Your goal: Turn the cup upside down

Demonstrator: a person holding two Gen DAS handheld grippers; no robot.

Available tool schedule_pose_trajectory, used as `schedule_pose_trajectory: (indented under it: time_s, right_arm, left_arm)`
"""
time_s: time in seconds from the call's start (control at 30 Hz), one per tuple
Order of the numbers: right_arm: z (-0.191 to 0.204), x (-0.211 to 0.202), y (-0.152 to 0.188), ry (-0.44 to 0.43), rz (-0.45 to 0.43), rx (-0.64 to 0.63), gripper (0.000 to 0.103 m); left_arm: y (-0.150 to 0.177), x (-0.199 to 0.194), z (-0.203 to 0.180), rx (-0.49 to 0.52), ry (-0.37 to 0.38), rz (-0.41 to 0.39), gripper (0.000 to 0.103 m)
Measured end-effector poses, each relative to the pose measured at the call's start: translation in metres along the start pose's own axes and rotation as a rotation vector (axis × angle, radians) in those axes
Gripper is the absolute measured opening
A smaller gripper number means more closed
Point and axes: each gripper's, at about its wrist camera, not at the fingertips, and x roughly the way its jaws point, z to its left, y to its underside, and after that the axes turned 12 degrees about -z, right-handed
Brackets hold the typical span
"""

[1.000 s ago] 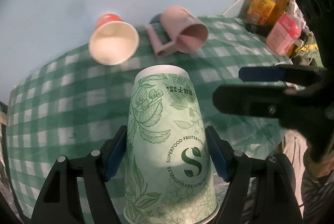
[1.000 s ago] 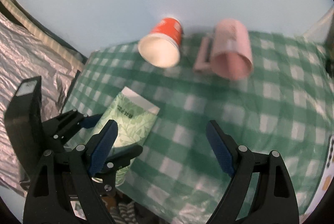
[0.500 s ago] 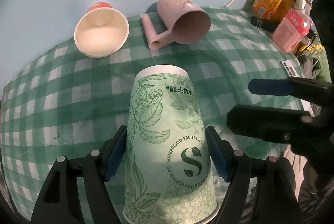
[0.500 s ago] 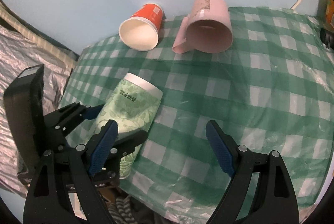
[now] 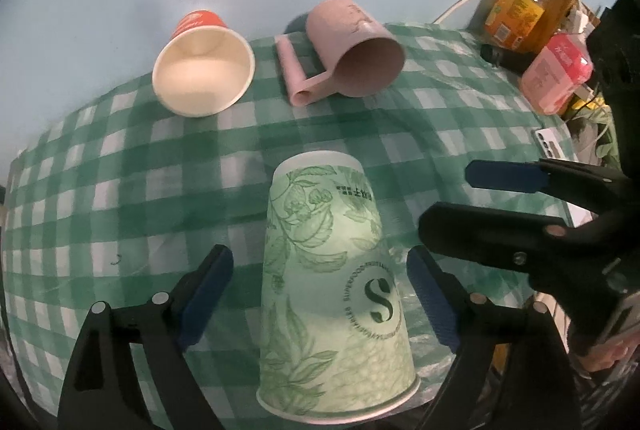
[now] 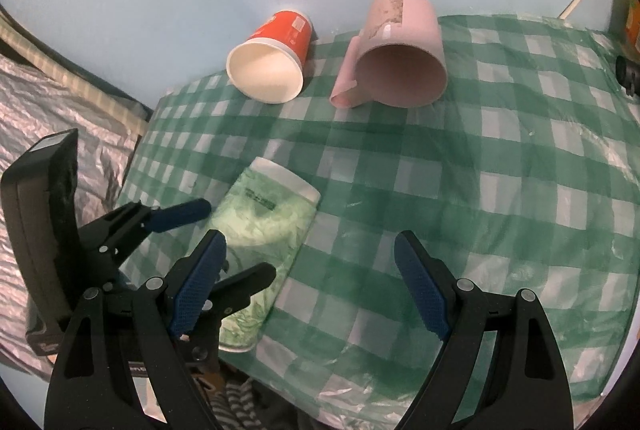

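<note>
Green cup (image 5: 336, 294) rim-down at near table (image 5: 120, 189) edge. Left hand-held gripper (image 5: 320, 294) released, pads clear of both cup walls. Right hand-held gripper (image 6: 312, 282) released, empty. You retreat straight back, avoid clipping cup.

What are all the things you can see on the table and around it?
green paper cup: 1, pale green with leaf print, near table edge, mouth down, between the left tongs' fingers with gaps both sides
red paper cup: 1, red outside, white inside, on its side at the back
pink mug: 1, pink, on its side beside the red cup
tablecloth: 1, green and white checks, covering the table
bottles: 2, amber and pink, far right corner
phone: 1, pale, right edge
left tongs: 1, black with blue pads, open
right tongs: 1, black with blue pads, open, empty
</note>
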Motion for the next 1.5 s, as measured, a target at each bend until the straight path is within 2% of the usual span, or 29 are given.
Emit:
schedule_pose_trajectory:
  time_s: [0.13,0.37,0.67,0.8,0.97,1.33,1.5]
  right_arm:
    - [0.000,-0.003,-0.001,-0.011,-0.006,0.013,0.086]
    - [0.008,-0.001,-0.002,-0.015,0.009,0.016,0.086]
    - [0.021,0.022,0.002,0.024,0.079,0.037,0.086]
    - [0.026,0.034,0.003,0.042,0.110,0.050,0.086]
    - [0.032,0.050,0.003,0.078,0.149,0.052,0.086]
    - [0.025,0.086,0.002,0.128,0.256,0.116,0.086]
    - [0.024,0.088,0.002,0.122,0.259,0.115,0.079]
  left_arm:
    - [-0.001,-0.008,0.002,0.007,-0.004,-0.009,0.090]
    - [0.000,-0.034,0.026,-0.065,0.024,-0.051,0.090]
    - [0.012,-0.048,0.063,-0.115,-0.015,-0.074,0.090]
    - [0.018,-0.048,0.081,-0.133,-0.053,-0.076,0.090]
    - [0.025,-0.043,0.097,-0.162,-0.064,-0.073,0.090]
    - [0.029,-0.028,0.107,-0.175,-0.068,-0.070,0.090]
    - [0.029,-0.024,0.109,-0.185,-0.060,-0.070,0.090]
